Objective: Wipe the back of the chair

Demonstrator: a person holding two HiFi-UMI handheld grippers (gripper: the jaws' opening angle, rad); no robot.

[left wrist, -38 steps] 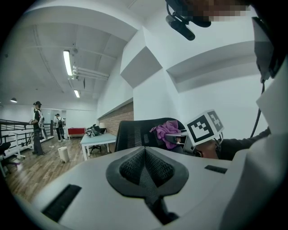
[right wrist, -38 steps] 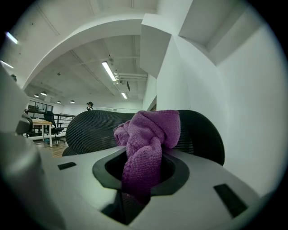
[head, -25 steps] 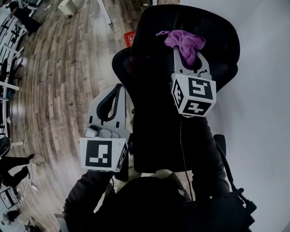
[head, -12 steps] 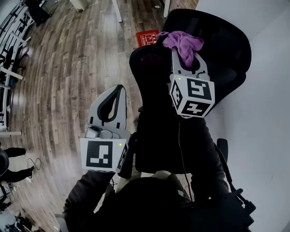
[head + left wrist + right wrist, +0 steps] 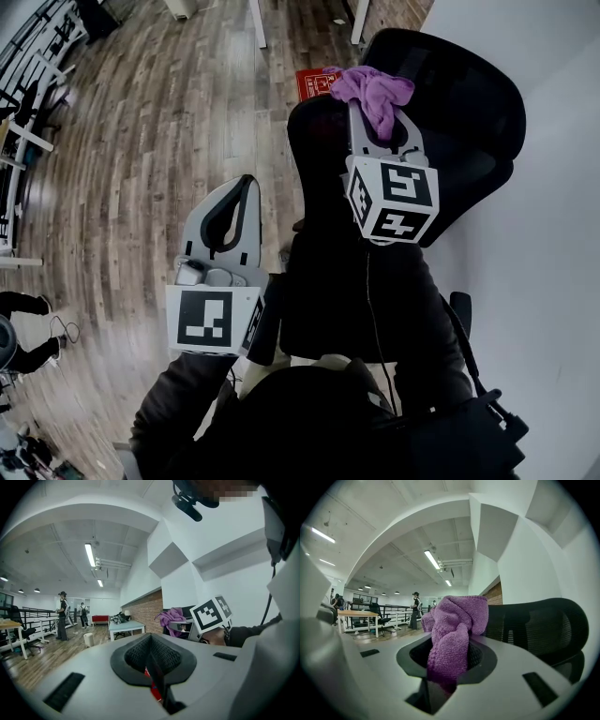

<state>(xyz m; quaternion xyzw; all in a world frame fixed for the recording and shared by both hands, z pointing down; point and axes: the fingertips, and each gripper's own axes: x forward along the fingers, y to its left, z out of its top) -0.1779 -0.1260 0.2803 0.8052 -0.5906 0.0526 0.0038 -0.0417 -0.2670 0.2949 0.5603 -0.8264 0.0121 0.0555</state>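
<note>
A black mesh office chair (image 5: 450,103) stands by the white wall, its back (image 5: 539,620) filling the right of the right gripper view. My right gripper (image 5: 373,111) is shut on a purple cloth (image 5: 372,92), which bunches out of the jaws (image 5: 454,630) close to the top of the chair back; contact cannot be told. My left gripper (image 5: 239,192) hangs lower to the left of the chair, over the floor, shut with nothing in it (image 5: 152,660). The left gripper view also catches the purple cloth (image 5: 171,618) and the right gripper's marker cube (image 5: 211,613).
Wood floor (image 5: 141,169) spreads to the left. A white wall (image 5: 544,216) rises right of the chair. A red item (image 5: 314,82) lies on the floor beyond the chair. Desks (image 5: 125,627), a railing and standing people (image 5: 62,616) are far off.
The chair and right gripper with the cloth have shifted rightward and up in the head view as the view turned. The left gripper keeps its place.
</note>
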